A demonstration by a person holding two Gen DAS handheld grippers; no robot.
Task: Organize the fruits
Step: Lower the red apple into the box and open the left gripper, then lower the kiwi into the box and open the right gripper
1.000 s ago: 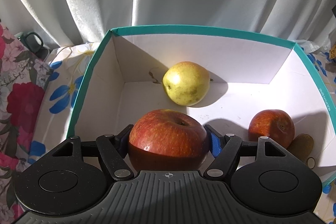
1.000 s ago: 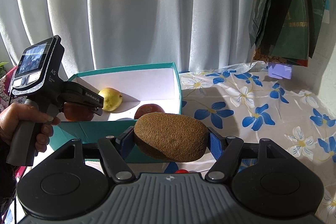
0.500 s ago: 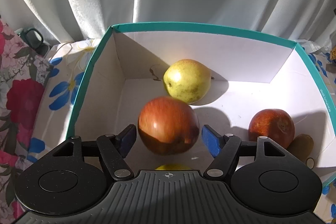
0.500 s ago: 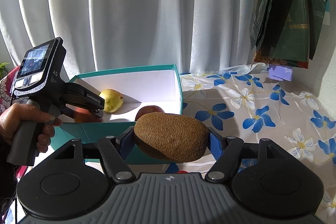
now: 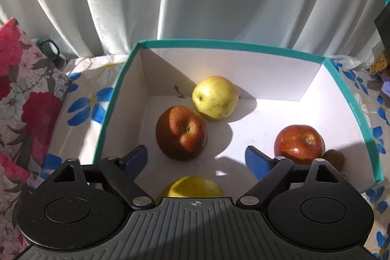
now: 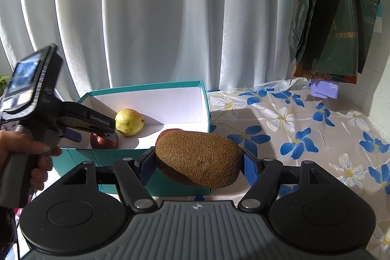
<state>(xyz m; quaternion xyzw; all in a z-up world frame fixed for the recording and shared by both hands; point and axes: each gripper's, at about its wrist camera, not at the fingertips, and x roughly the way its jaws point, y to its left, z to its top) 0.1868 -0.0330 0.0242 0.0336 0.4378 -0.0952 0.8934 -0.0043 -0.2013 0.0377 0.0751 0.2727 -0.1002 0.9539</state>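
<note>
A teal box (image 5: 114, 99) with a white inside holds a large red apple (image 5: 181, 133), a yellow-green pear (image 5: 215, 97), a smaller red apple (image 5: 299, 144), a kiwi (image 5: 335, 157) in the right corner and a yellow fruit (image 5: 191, 188) at the near edge. My left gripper (image 5: 196, 158) hangs above the box, its jaws opening, and the large apple lies on the floor beyond them, untouched. My right gripper (image 6: 198, 163) is shut on a brown kiwi (image 6: 198, 158), held in front of the box (image 6: 170, 183). The left gripper (image 6: 97, 128) shows there too.
White curtains hang behind the box. A cloth with blue flowers (image 6: 292, 128) covers the table to the right. A red floral fabric (image 5: 26, 113) lies left of the box. Dark bags (image 6: 334, 16) hang at the upper right. A hand (image 6: 22, 150) holds the left gripper's handle.
The left gripper opened and let go of the large red apple, which dropped to the box floor beside the pear. The left gripper then rose and drew back. The right gripper stayed still.
</note>
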